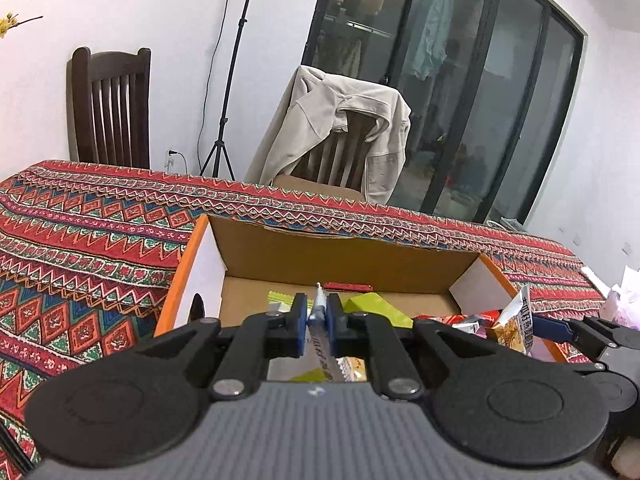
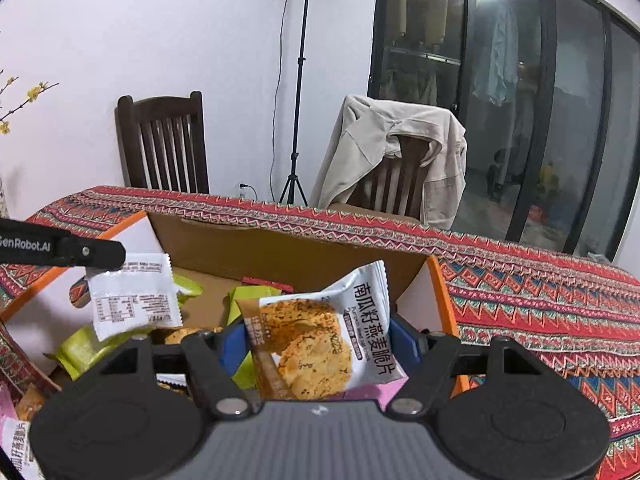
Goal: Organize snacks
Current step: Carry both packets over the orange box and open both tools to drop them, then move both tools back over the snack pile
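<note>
An open cardboard box [image 1: 340, 256] with orange outer walls stands on the patterned tablecloth. In the left wrist view my left gripper [image 1: 319, 312] is shut on a thin white snack packet [image 1: 320, 334], seen edge-on over the box. From the right wrist view the same white packet [image 2: 134, 296] hangs from my left gripper [image 2: 116, 258] above the box [image 2: 280, 248]. My right gripper [image 2: 318, 340] is shut on an oat cracker packet [image 2: 320, 344] at the box's near right corner. Green packets [image 2: 256, 296] and a red one [image 1: 348, 287] lie inside.
Two dark wooden chairs [image 1: 110, 108] stand behind the table, one draped with a beige jacket [image 1: 340, 128]. A light stand tripod [image 1: 218, 156] is by the wall. Loose snack packets [image 2: 24, 404] lie at the near left, and a pink bag [image 1: 624, 292] at the far right.
</note>
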